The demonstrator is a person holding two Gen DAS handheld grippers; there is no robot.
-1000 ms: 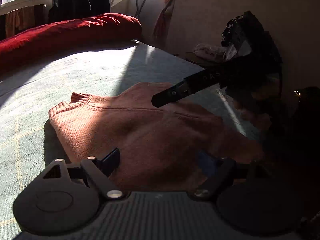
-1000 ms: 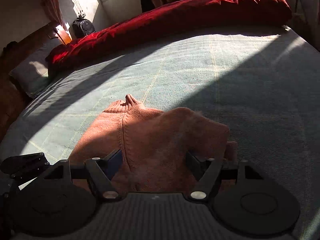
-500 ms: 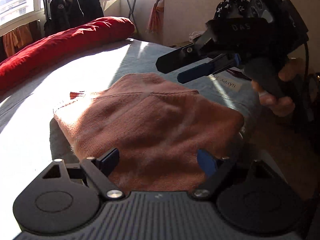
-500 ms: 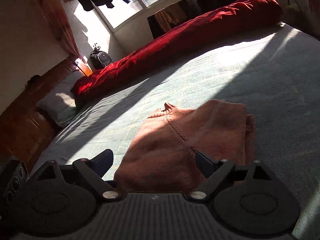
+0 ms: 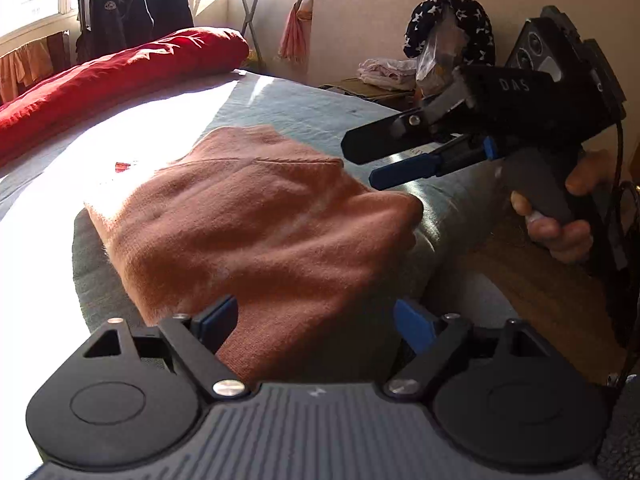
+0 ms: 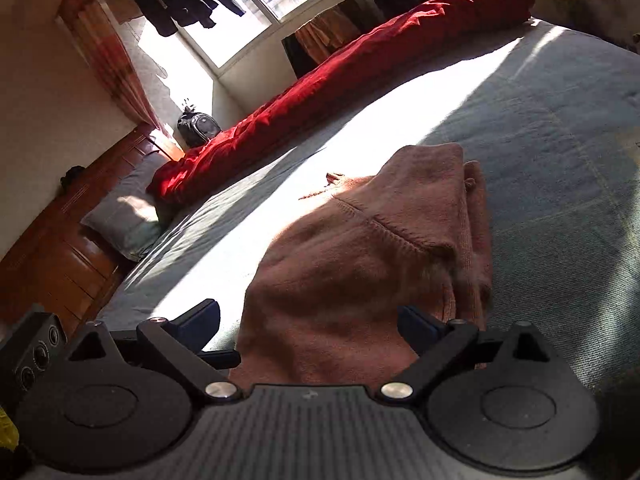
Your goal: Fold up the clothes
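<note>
Left wrist view: right gripper (image 5: 362,164) withdrawn off folded sweater (image 5: 256,224); jaws opening, empty; left gripper (image 5: 316,320) jaws wide, empty.

We note both grippers: the right gripper (image 5: 362,164) is black with blue pads, silver screws, "DAS" lettering and a black cable; the left gripper (image 5: 316,318) matches.

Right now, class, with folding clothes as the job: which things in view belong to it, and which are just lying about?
Belongs to the job:
- folded rust-orange knitted sweater on the grey-green bedspread
- left gripper, jaws open
- right gripper, jaws opening, nothing between them

Just lying about:
- rolled red duvet
- grey pillow
- dark clothes on the drying rack
</note>
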